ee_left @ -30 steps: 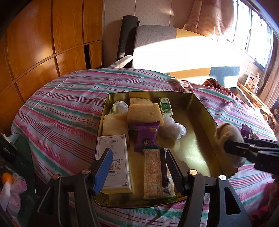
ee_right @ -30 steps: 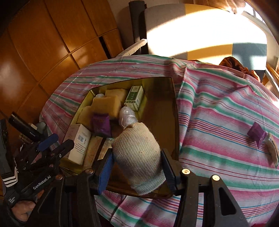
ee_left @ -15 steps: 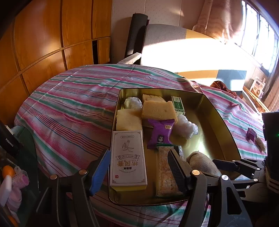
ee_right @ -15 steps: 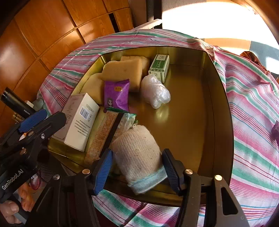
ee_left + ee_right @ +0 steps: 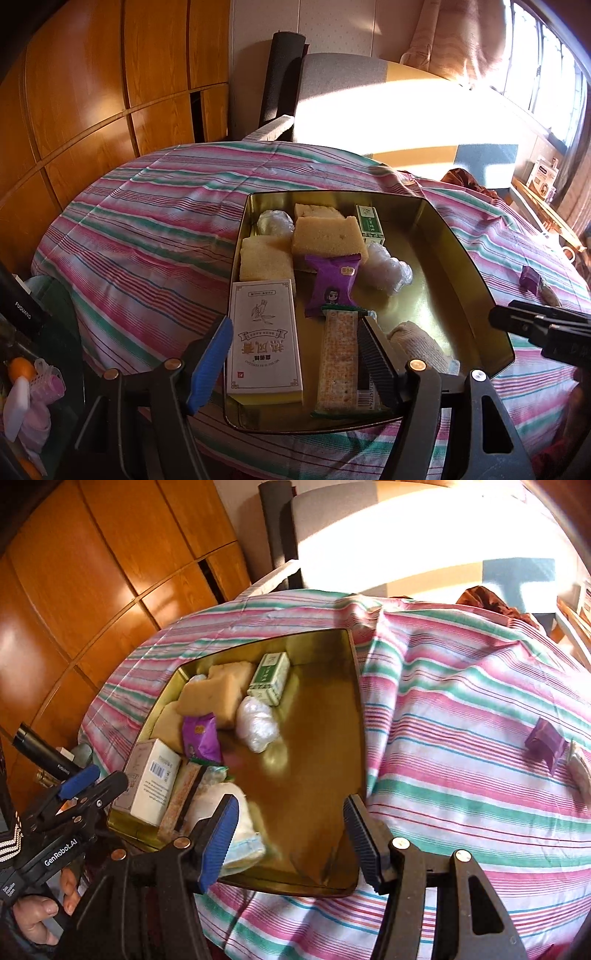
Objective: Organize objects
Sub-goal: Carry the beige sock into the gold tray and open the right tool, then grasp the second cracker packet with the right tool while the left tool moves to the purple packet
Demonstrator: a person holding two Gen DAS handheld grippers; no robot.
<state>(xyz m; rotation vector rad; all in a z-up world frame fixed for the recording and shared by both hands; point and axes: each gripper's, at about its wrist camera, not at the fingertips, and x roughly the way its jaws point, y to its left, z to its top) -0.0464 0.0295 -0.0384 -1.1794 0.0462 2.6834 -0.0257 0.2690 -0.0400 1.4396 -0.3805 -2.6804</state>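
Note:
A gold tin (image 5: 461, 251) on the striped cloth holds a white box (image 5: 264, 339), a cracker pack (image 5: 338, 362), a purple snack packet (image 5: 334, 280), yellow sponge cakes (image 5: 325, 236), a green box (image 5: 369, 221) and a clear wrapped lump (image 5: 384, 269). A beige rolled cloth (image 5: 240, 823) lies free in the tin's near corner, just behind the blue finger of my right gripper (image 5: 291, 834), which is open with nothing in it. My left gripper (image 5: 293, 363) hovers open above the white box and the crackers, touching neither.
A second purple packet (image 5: 546, 742) and a small pale packet (image 5: 580, 771) lie on the tablecloth to the right of the tin (image 5: 354, 701). A chair (image 5: 332, 92) stands behind the table. A black flask (image 5: 22, 306) and clutter sit at the left.
The right gripper carried the rolled cloth into the tin, opened, let it go and drew back to the right. The left gripper's jaws stand a little wider.

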